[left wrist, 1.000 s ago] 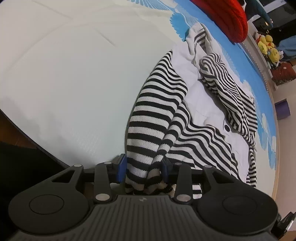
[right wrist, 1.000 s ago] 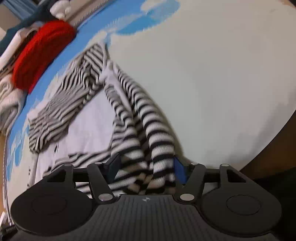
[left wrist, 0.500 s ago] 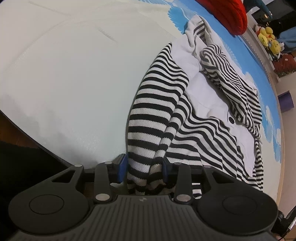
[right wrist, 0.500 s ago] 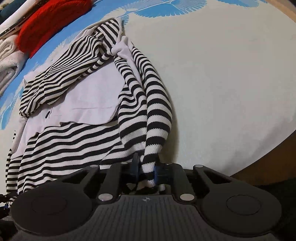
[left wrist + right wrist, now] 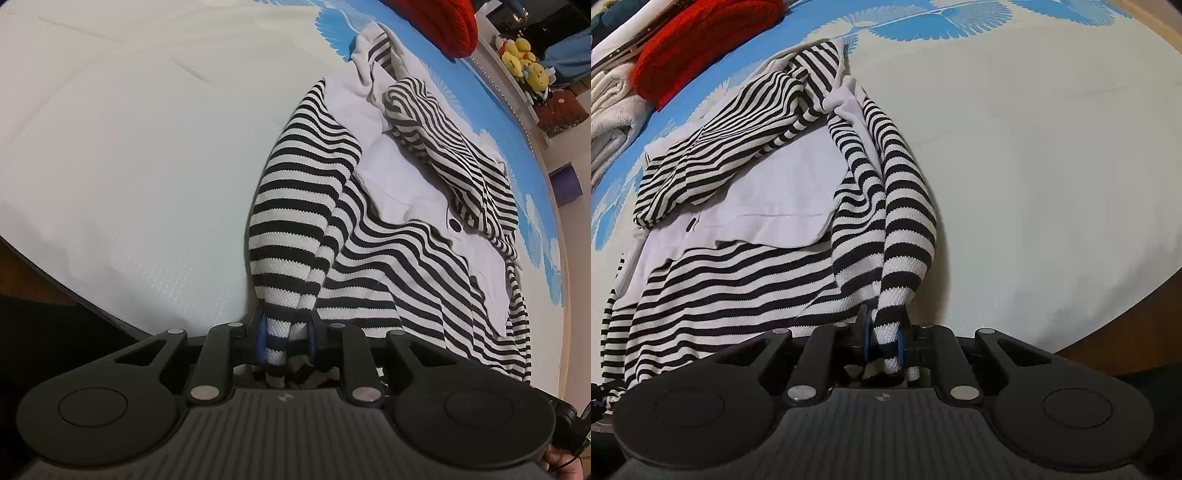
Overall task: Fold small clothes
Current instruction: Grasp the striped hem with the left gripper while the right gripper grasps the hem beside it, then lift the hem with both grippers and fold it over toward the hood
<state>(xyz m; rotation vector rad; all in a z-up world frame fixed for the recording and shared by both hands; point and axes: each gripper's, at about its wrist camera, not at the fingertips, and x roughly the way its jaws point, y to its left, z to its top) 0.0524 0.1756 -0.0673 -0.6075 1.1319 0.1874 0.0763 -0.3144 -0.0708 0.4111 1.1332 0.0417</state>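
A black-and-white striped knit top [image 5: 388, 266] with a plain white front panel lies rumpled on the white and blue bedspread [image 5: 129, 147]. It also shows in the right wrist view [image 5: 738, 273]. My left gripper [image 5: 286, 341] is shut on a bunched striped edge of the top near the bed's front edge. My right gripper [image 5: 884, 341] is shut on another bunched striped part of the same top. One sleeve [image 5: 720, 147] lies folded across the white panel.
A red knit garment [image 5: 698, 40] and folded white towels [image 5: 609, 110] lie at the far side of the bed. Yellow plush toys [image 5: 524, 55] sit on a shelf beyond. The bed's near edge drops to a wooden floor [image 5: 1126, 332].
Both grippers have closed on the striped fabric: the right one half a second ago, the left one just now. The top has spread flatter and nearer in view.
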